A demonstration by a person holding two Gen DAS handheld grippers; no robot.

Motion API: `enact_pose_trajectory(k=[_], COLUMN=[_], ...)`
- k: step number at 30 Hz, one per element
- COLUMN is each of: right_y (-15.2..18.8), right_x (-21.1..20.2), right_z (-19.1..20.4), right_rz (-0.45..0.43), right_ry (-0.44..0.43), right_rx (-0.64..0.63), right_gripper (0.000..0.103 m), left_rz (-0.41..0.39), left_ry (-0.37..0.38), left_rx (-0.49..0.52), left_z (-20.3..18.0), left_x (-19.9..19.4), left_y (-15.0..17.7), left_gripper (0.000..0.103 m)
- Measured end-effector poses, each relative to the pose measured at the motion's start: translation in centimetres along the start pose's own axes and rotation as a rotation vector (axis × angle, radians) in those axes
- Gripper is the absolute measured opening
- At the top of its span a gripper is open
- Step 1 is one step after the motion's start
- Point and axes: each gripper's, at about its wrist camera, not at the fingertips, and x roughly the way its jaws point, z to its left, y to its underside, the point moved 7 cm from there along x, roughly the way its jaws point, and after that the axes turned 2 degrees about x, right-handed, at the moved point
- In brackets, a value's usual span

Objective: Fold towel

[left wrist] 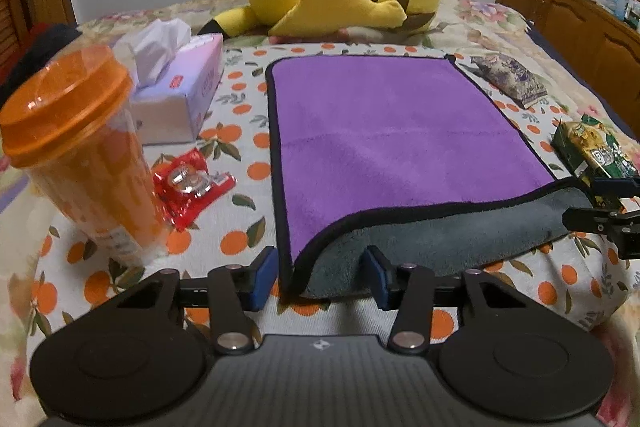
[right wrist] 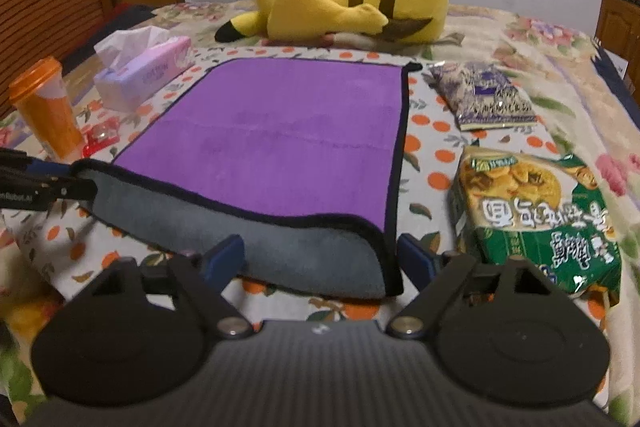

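The purple towel (left wrist: 400, 131) lies spread mid-frame on the orange-print cloth (left wrist: 240, 195) over the bed, its near edge turned up showing grey. Low in each wrist view, the left tool (left wrist: 318, 273) and the right tool (right wrist: 320, 259) both gape released, each straddling a near corner of the towel without gripping it.

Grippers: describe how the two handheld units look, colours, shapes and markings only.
Both look alike. The left gripper has a dark grey ribbed body with a small white logo, two round black discs, black link arms with silver pivot bolts, and blue-padded fingers. The right gripper matches it. White lettering runs along the left unit's side in the right wrist view.
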Motion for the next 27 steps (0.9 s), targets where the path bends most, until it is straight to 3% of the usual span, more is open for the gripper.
enact_pose_trajectory(k=[9, 22, 27], right_y=[0.4, 0.0, 0.2], right_x=[0.8, 1.0, 1.3], right_z=[-1.0, -2.7, -2.8], right_rz=[0.043, 0.041, 0.062], right_ry=[-0.030, -0.027, -0.048], right_rx=[0.046, 0.084, 0.090], right_gripper=[0.074, 0.070, 0.047], left_rz=[0.023, 0.034, 0.033], left_ry=[0.006, 0.005, 0.006], left_rx=[0.006, 0.008, 0.006], left_z=[-0.2, -0.2, -0.2], left_x=[0.5, 0.9, 0.9], left_y=[0.5, 0.7, 0.7], left_gripper=[0.033, 0.033, 0.033])
